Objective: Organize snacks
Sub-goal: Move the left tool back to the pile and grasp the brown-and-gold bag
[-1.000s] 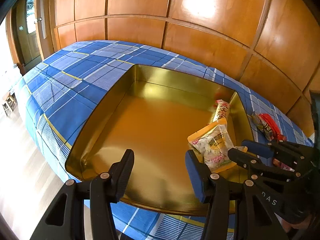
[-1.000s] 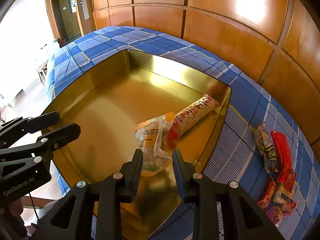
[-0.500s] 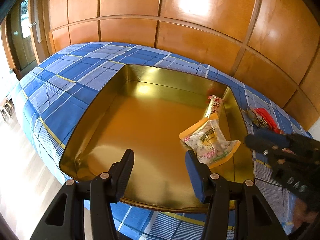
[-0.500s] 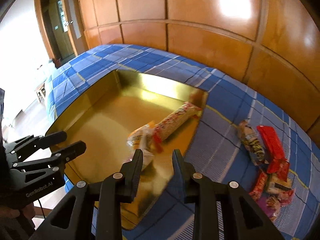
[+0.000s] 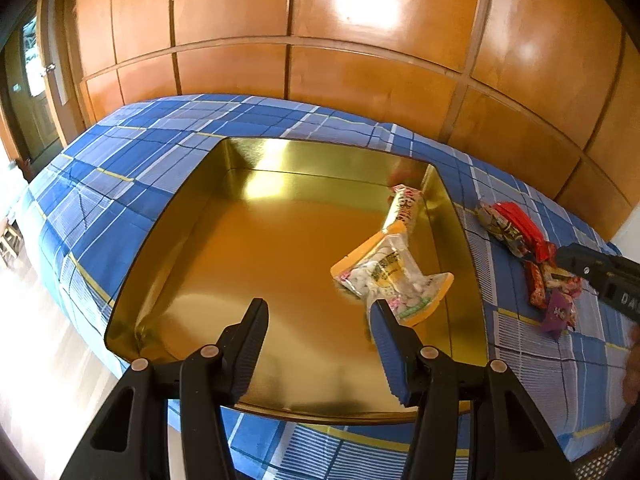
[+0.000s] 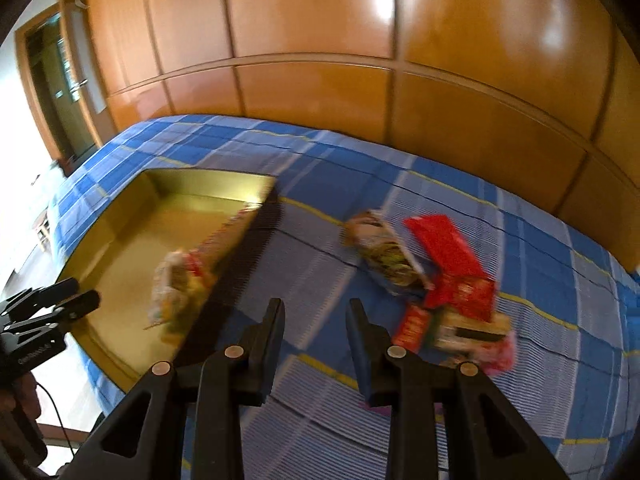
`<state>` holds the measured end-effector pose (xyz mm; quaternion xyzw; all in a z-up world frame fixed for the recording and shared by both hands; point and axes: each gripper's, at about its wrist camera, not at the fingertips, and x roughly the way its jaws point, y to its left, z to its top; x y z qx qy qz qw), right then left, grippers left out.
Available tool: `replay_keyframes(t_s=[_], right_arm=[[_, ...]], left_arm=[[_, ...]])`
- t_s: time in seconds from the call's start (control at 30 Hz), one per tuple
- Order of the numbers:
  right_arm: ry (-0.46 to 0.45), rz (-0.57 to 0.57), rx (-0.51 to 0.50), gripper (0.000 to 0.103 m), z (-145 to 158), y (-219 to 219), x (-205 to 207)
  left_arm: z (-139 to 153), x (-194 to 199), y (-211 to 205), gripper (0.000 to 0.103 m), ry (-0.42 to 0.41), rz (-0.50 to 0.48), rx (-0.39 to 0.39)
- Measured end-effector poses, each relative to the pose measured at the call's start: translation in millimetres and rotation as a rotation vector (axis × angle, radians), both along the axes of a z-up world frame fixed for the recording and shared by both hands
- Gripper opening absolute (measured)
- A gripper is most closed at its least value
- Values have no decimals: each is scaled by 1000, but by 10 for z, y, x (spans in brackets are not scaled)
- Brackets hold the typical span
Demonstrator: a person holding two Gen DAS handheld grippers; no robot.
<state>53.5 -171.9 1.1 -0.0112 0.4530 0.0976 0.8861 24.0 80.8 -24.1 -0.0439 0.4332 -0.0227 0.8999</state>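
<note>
- Hovering over the near edge of the gold tray (image 5: 168, 248), the left gripper (image 5: 318, 320) has its jaws spread wide with nothing between them; my guess is it waits there to guard or steady the tray while the other hand fetches.
- Ahead and to the right of that gripper, inside the tray, lies a clear-and-orange bag of white candies (image 5: 390, 276), and just beyond it a long red-and-white wrapped snack (image 5: 406, 208) rests along the tray's right wall, probably tucked to one side to leave the broad floor free.
- The right gripper (image 6: 316, 316) is released too, jaws apart and empty, held over the blue plaid tablecloth (image 6: 540, 380) outside the tray.
- Just ahead and to the right of it sits the heap of loose snacks (image 6: 436, 292): a red packet, a mottled green-and-yellow one, and smaller wrappers I cannot make out through the blur.
- Its fingers point toward that pile, so the next pick looks to come from there; the overlapping wrappers may make a clean single grab awkward.
</note>
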Motion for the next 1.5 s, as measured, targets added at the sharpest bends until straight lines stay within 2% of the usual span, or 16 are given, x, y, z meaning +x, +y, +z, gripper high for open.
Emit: replay_keyframes(t_s=[0.57, 0.9, 1.07, 1.13, 1.23, 1.43, 1.5], right_arm=[[-14, -209, -47, 32, 97, -1131, -30], [28, -327, -38, 32, -52, -1827, 34], [46, -364, 2, 32, -185, -2076, 10], [60, -375, 24, 32, -257, -2134, -5], [83, -392, 44, 32, -305, -2177, 12], [65, -350, 95, 36, -245, -2112, 35], [66, -340, 108, 36, -234, -2093, 44]], left_arm=[[115, 53, -477, 54, -14, -125, 32], [282, 224, -996, 54, -5, -283, -1], [293, 458, -1339, 54, 55, -338, -64], [263, 553, -1470, 54, 78, -347, -67], [166, 724, -1687, 54, 146, -359, -106], [-94, 1121, -2064, 54, 235, -330, -128], [-194, 1281, -2137, 58, 267, -297, -153]])
